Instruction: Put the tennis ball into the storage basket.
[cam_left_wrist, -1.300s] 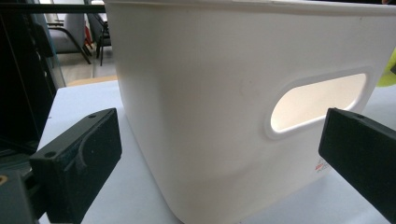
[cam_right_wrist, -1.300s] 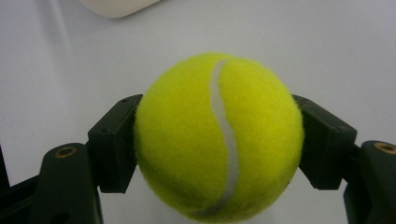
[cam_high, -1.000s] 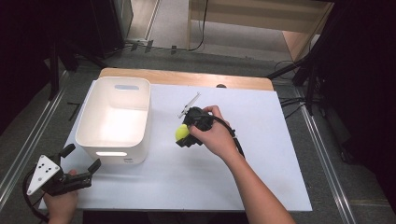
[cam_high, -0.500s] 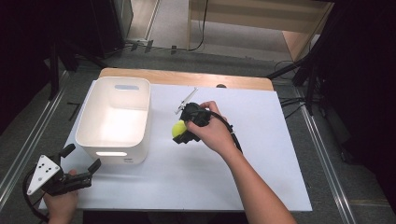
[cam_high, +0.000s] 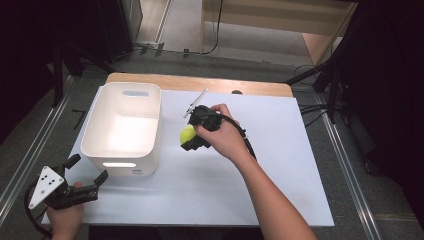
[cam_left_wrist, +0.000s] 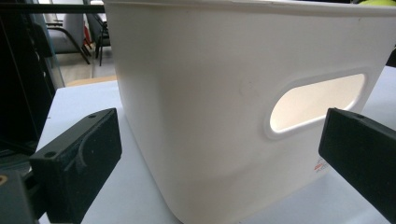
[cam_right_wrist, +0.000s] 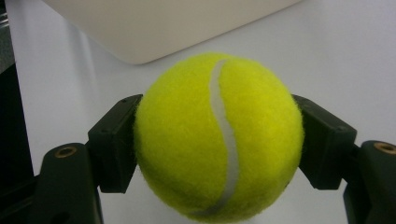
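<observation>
Right gripper (cam_high: 189, 136), black, two-jawed, carried in the person's right hand (cam_high: 225, 137) over the middle of the white table top (cam_high: 260, 190). Its jaws clamp a fuzzy yellow-green tennis ball (cam_high: 187, 133) from both sides; in the right gripper view the right gripper (cam_right_wrist: 219, 140) has both pads pressed flat against opposite flanks of the tennis ball (cam_right_wrist: 218, 135), white seam curving down the ball's front. Ball appears lifted clear of the table top (cam_right_wrist: 345, 51), with a soft shadow beneath it, though the gap is hard to judge. Ball sits just beside the right-hand wall of the white rectangular plastic bin (cam_high: 122, 131), outside it, not over the rim. A rounded corner of the bin (cam_right_wrist: 154, 28) shows just behind the ball in the right gripper view. Bin stands upright on the left part of the table, open top, oval handle cut-outs in its short walls. Left gripper (cam_high: 82, 175), black with a grey three-cornered plate, held in the person's left hand (cam_high: 65, 217) at the near left corner of the table, close to the bin's near wall, not touching it. In the left gripper view the left gripper (cam_left_wrist: 219, 149) has its jaws spread wide, nothing between the pads; the bin (cam_left_wrist: 210, 93) stands just ahead, handle slot glowing. A thin silver rod-like item (cam_high: 195, 102) lies on the table beyond the right hand; too small to identify.
</observation>
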